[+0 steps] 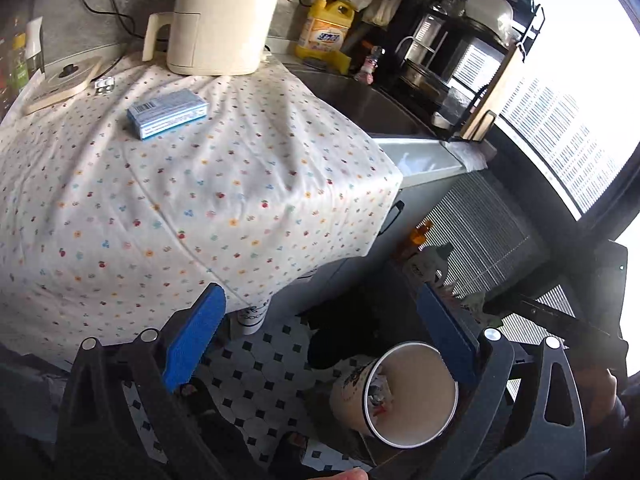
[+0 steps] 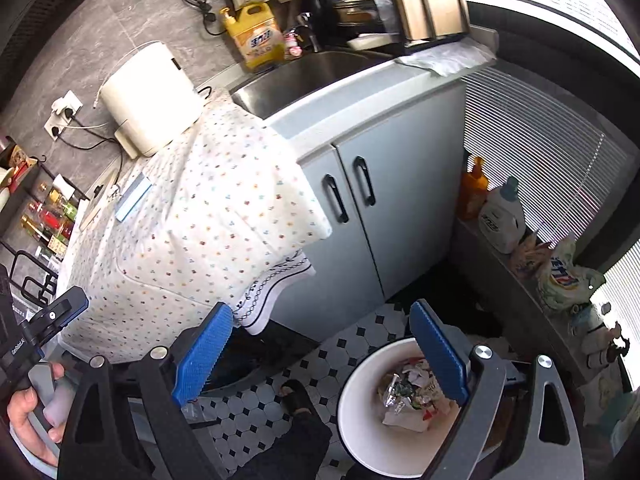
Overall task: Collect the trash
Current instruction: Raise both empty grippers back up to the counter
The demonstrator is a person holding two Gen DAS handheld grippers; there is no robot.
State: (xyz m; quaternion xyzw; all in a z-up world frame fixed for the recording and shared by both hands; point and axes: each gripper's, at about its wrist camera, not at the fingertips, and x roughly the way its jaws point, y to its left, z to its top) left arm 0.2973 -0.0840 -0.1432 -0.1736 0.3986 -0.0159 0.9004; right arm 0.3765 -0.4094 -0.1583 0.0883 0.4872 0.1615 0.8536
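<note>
From the left wrist, the left gripper (image 1: 320, 340) hangs wide and empty above the white bin (image 1: 412, 394), so a drop looks finished; next comes the blue box (image 1: 167, 113) on the floral cloth (image 1: 200, 200), well apart from the bin. From the right wrist, the right gripper (image 2: 320, 356) is likewise spread and empty over the bin (image 2: 360, 420), which holds crumpled wrappers (image 2: 408, 396), seemingly foil and paper.

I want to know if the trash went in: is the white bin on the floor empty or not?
Not empty. The right wrist view shows crumpled wrappers at the bottom of the white bin; it is far from full.
</note>
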